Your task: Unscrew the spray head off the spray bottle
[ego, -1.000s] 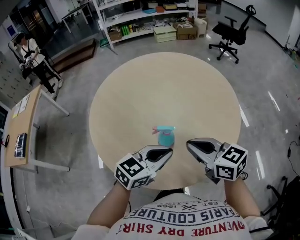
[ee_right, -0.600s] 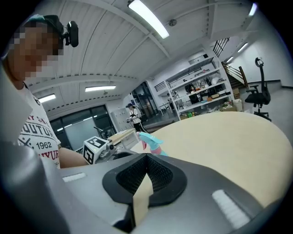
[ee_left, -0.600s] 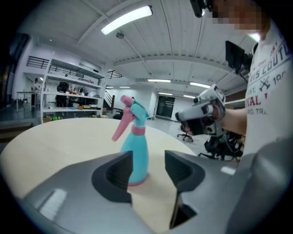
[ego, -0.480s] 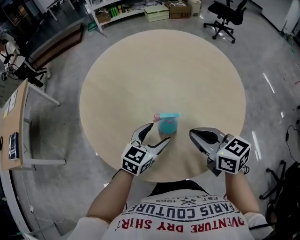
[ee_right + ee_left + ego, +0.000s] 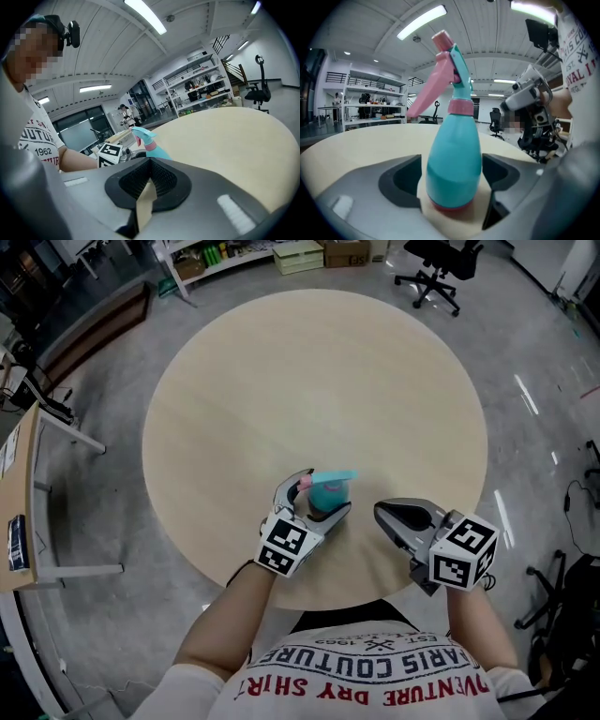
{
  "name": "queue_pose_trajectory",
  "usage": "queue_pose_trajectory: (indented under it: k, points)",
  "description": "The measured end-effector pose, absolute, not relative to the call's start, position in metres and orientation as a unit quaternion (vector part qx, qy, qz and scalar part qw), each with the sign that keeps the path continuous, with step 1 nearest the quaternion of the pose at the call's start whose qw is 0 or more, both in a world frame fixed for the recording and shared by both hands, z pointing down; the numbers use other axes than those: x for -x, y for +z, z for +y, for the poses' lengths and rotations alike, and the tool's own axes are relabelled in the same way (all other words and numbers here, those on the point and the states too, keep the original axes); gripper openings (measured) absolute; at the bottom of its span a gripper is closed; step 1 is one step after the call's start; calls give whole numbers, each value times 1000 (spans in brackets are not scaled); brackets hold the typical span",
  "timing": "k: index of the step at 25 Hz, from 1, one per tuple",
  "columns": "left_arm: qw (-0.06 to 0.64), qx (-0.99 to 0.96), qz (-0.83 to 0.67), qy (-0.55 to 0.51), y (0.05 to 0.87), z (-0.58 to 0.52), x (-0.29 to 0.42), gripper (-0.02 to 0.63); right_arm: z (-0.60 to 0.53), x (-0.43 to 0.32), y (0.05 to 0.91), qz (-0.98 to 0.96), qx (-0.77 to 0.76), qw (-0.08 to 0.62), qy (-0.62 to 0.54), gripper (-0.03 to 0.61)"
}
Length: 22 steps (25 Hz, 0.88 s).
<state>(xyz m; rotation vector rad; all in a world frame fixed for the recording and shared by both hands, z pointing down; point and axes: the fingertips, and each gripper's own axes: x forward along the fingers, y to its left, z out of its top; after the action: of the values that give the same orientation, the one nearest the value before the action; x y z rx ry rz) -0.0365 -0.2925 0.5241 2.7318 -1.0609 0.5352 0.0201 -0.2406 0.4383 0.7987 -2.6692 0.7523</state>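
Your left gripper [image 5: 319,495]: jaws wide, just been opening, straddling the spray bottle [image 5: 453,159], pads not pressing | your right gripper [image 5: 382,513]: jaws closed, empty, just beside | bottle upright on round table [image 5: 309,381], spray head [image 5: 452,70] on

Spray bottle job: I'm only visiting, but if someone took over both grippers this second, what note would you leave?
Left gripper: open, jaws just been opening, set either side of the teal spray bottle, not pressing it.
Right gripper: shut, empty, apart from the bottle on its right.
Bottle: upright on the round table, near the person's edge.
Done: nothing; the spray head is on.
To do: clamp the body, grip the head, unscrew.
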Motion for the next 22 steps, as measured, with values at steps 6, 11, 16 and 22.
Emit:
queue_pose_trajectory:
  k: [6,11,16,22]
  points:
    - [70,-919,-340,188,525,-293,32,365,-246,-17,436,-924,-269,123,244,0]
    - [69,-920,-338,187,525,-295,32,362,-252,-1,428,-939,-247,112,212,59]
    - [68,-916,-344,193,526,-297,30,362,-269,13,436,-941,-276,122,152,151]
    - [72,-914,-350,190,525,-301,31,360,-288,41,437,-944,-286,112,118,208]
